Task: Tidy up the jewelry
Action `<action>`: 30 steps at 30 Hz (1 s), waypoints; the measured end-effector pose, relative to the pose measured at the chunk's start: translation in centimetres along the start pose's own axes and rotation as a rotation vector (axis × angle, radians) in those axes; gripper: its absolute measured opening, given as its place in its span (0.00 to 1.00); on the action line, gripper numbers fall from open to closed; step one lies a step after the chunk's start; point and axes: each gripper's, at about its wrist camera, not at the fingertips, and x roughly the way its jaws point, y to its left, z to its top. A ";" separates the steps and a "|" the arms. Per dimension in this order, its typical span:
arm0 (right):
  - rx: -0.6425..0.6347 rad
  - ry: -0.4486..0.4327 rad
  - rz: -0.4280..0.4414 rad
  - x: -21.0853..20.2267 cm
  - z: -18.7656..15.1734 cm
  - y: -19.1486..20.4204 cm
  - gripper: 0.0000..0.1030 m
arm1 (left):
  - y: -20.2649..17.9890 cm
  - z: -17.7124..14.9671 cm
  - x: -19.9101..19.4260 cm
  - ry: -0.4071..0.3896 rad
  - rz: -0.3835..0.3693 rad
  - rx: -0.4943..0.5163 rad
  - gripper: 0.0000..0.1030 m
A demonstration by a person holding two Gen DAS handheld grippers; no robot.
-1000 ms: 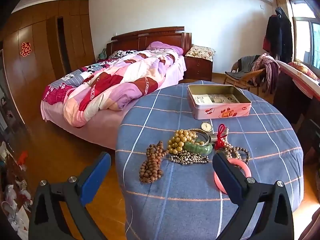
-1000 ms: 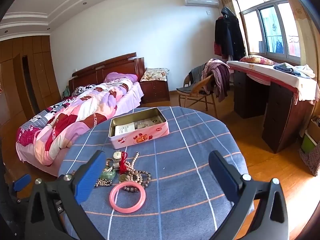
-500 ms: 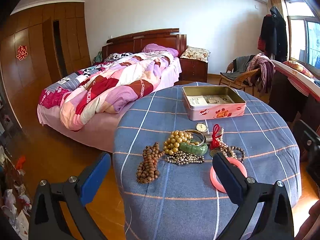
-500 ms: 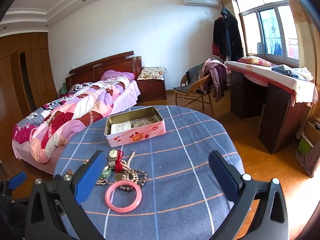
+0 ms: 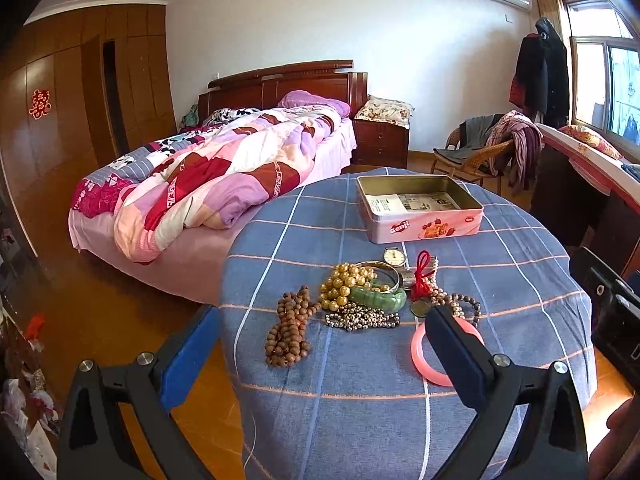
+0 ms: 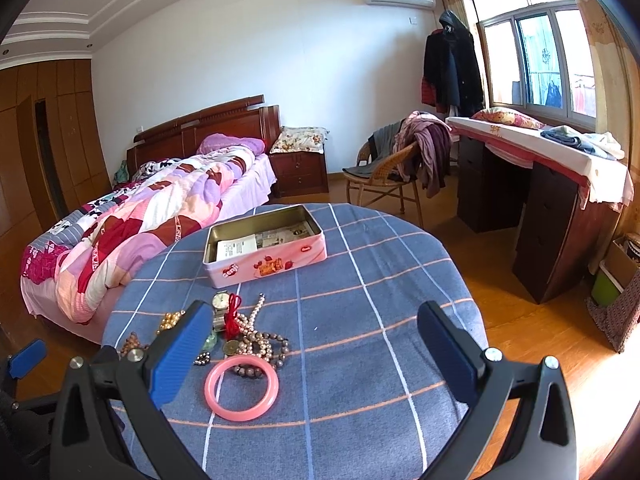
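On the round table (image 6: 400, 280), under a blue checked cloth, the jewelry lies heaped near the front edge, with the open pink tin (image 6: 266, 246) standing well behind it, paper lining its bottom. The left gripper (image 5: 320, 344) hovers with its blue-padded fingers spread wide, holding nothing; its right finger hides part of the smooth pink bangle (image 5: 430, 364). The right gripper (image 6: 316, 344) is spread just as wide and empty, its left finger covering the green bangle and much of the heap. In the pile: a rope of brown wooden beads (image 5: 290, 330), a cluster of glossy gold pearls (image 5: 340, 284), a jade-green bangle (image 5: 378, 298), a strand of small metallic beads (image 5: 360, 320), a watch (image 5: 395, 257) and a red knotted cord (image 5: 422, 276). Behind stand a bed (image 5: 208, 184) with a patchwork quilt and a wicker chair (image 6: 384, 180) draped in clothes. Compared with a second ago, both cameras sit slightly further left and the right gripper's body now shows at the left view's edge.
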 end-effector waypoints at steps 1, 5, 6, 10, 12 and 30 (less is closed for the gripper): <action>0.000 0.000 0.000 0.0 0.0 0.0 1.00 | 0.0 0.0 0.0 0.001 0.001 0.001 0.98; -0.004 0.006 0.002 0.1 -0.1 0.2 1.00 | -0.1 0.1 0.1 0.001 0.000 0.005 0.98; -0.004 0.008 0.001 0.1 -0.1 0.3 1.00 | -0.1 0.1 0.1 -0.001 0.000 0.005 0.98; -0.003 0.007 -0.003 0.2 -0.1 0.4 1.00 | -0.1 0.2 0.0 -0.003 0.000 0.002 0.98; -0.003 0.010 -0.004 0.2 -0.1 0.4 1.00 | 0.0 0.2 0.0 0.000 0.000 0.004 0.98; -0.002 0.014 0.001 0.3 -0.1 0.4 1.00 | 0.0 0.2 -0.1 0.000 -0.001 0.003 0.98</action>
